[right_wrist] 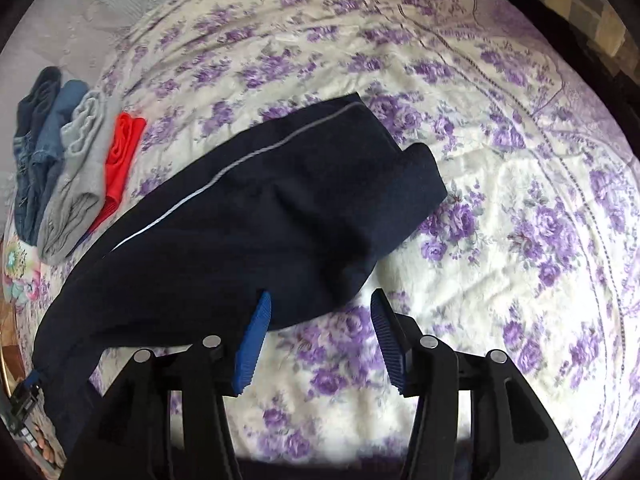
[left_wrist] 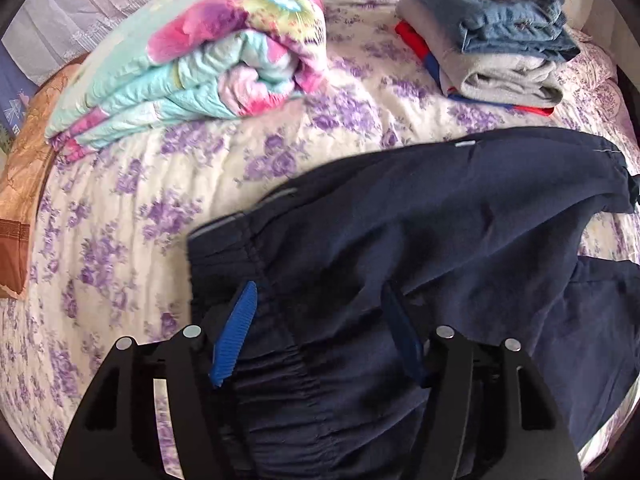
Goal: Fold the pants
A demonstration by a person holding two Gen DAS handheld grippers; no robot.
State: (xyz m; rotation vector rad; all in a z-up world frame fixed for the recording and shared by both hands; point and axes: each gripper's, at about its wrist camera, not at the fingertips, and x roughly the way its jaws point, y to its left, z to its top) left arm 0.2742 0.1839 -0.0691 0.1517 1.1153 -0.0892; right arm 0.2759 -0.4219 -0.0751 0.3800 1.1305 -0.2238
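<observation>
Dark navy pants [left_wrist: 420,240] with a thin grey side stripe lie crumpled on the floral bedspread. In the left wrist view my left gripper [left_wrist: 320,292] is open, its blue fingers [left_wrist: 236,332] spread over the gathered waistband, which lies between them. In the right wrist view the pants [right_wrist: 260,216] stretch from lower left to the leg ends at centre. My right gripper [right_wrist: 320,300] is open just above the bedspread, its left finger [right_wrist: 254,340] at the edge of the pant leg, its right finger over bare bedspread.
A white bedspread with purple flowers [left_wrist: 160,200] covers the bed [right_wrist: 500,200]. A rolled pastel quilt [left_wrist: 200,64] lies at the back left. A stack of folded clothes, jeans on top [left_wrist: 492,28], sits at the back right; it also shows in the right wrist view [right_wrist: 72,160].
</observation>
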